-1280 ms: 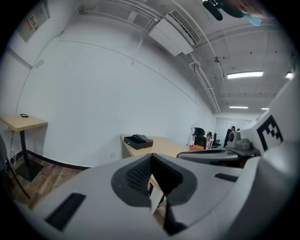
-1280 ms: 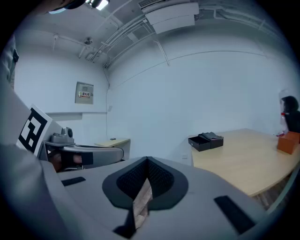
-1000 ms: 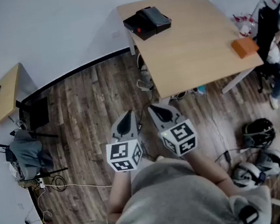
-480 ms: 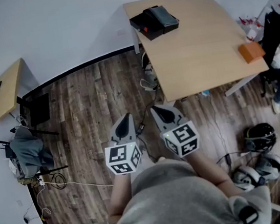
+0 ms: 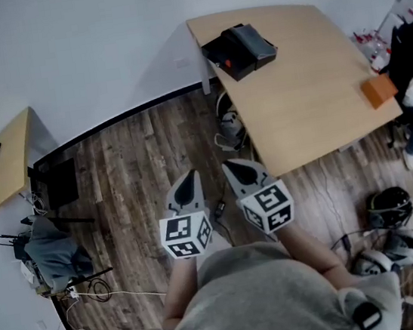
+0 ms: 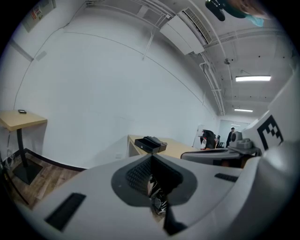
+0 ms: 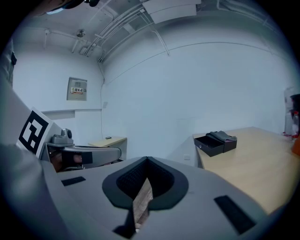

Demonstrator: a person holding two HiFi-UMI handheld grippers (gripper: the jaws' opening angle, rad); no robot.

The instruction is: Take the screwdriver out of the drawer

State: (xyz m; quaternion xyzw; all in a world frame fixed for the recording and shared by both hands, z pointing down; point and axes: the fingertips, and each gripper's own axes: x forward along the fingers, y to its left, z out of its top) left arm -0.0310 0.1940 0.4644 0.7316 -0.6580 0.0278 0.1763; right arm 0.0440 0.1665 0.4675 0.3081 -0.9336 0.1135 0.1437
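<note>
A black drawer box (image 5: 238,51) sits on the far left corner of the light wooden table (image 5: 312,100). Its drawer stands pulled out, with a small orange-red spot (image 5: 227,63) showing inside; I cannot make out a screwdriver. The box also shows in the left gripper view (image 6: 151,143) and in the right gripper view (image 7: 215,142). My left gripper (image 5: 185,178) and right gripper (image 5: 233,167) are held side by side over the wood floor, short of the table and pointing toward it. Both are shut and hold nothing, as seen in the left gripper (image 6: 152,157) and right gripper (image 7: 147,161) views.
An orange block (image 5: 379,89) lies at the table's right edge. Shoes (image 5: 229,128) and cables lie under the table's near corner. Helmets (image 5: 386,207) sit on the floor at right, where a person (image 5: 405,56) stands. A small side table (image 5: 7,154) and a chair with grey cloth (image 5: 55,250) are at left.
Both grippers have moved forward together toward the table, still shut. The table's near corner now lies closer to their tips, and the drawer box sits lower in the head view.
</note>
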